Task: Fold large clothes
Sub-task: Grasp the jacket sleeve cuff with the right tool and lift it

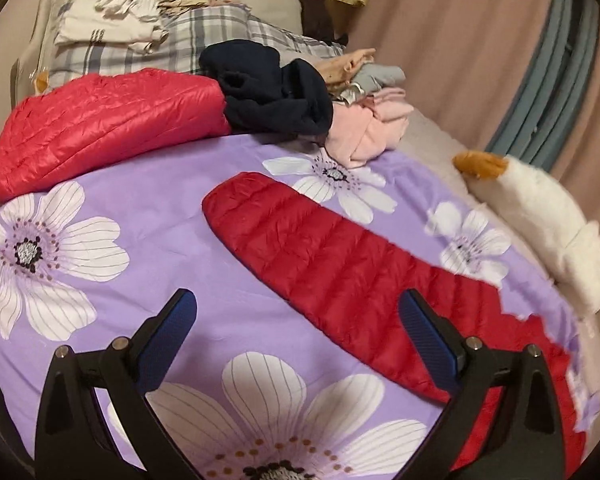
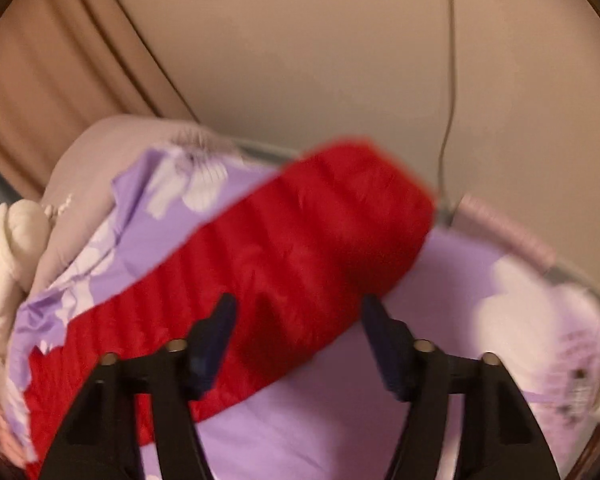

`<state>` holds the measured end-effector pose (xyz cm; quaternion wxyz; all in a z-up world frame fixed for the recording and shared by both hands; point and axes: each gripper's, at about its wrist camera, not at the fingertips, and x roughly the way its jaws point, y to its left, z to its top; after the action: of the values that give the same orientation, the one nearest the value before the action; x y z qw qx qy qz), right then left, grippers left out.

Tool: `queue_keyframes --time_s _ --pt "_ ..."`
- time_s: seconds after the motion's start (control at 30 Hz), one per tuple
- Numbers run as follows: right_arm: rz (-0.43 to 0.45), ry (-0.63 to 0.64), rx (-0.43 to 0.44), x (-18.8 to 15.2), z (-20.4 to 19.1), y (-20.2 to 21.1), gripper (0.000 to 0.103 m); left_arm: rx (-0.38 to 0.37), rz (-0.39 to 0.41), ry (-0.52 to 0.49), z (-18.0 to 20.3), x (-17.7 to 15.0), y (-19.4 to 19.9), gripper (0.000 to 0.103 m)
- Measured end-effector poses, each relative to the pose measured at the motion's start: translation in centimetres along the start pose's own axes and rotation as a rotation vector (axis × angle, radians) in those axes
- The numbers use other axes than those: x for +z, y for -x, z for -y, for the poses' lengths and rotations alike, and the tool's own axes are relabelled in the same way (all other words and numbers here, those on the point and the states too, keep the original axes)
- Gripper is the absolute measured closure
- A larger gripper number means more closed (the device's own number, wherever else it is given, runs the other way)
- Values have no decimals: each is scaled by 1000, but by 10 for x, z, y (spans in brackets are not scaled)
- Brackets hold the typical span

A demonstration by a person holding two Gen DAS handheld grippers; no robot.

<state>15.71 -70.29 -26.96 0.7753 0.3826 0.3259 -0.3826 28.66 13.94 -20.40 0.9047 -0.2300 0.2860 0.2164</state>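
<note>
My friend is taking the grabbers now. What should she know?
Left gripper: open, empty, over the purple flowered bedspread.
Right gripper: open, holding nothing, with the sleeve end of the red puffer jacket between its fingers; this view is blurry.
The jacket's sleeves lie spread flat on the bed.
Done: another red jacket sits folded at the back beside a pile of clothes.
Left: fold the spread jacket, probably sleeves first.

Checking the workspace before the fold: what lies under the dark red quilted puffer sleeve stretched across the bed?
The dark red quilted puffer sleeve lies flat on the purple bedsheet printed with white flowers. Sheet shows all around it; whatever is directly beneath the sleeve is covered.
</note>
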Motion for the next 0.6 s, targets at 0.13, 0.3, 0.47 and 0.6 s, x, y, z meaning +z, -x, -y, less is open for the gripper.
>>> queue_keyframes --time_s 0.13,0.3,0.47,0.6 --pt "56 6 -50 -12 -9 -3 46 -2 -24 -47 5 -7 -16 2" --pt "80 54 -119 -18 -23 17 94 5 -42 -63 5 -14 -26 2" --pt "61 73 -121 -16 -35 39 101 21 -25 -91 3 -17 -21 2" --pt "110 111 -106 -10 -61 64 101 10 2 -95 0 -13 -8 2"
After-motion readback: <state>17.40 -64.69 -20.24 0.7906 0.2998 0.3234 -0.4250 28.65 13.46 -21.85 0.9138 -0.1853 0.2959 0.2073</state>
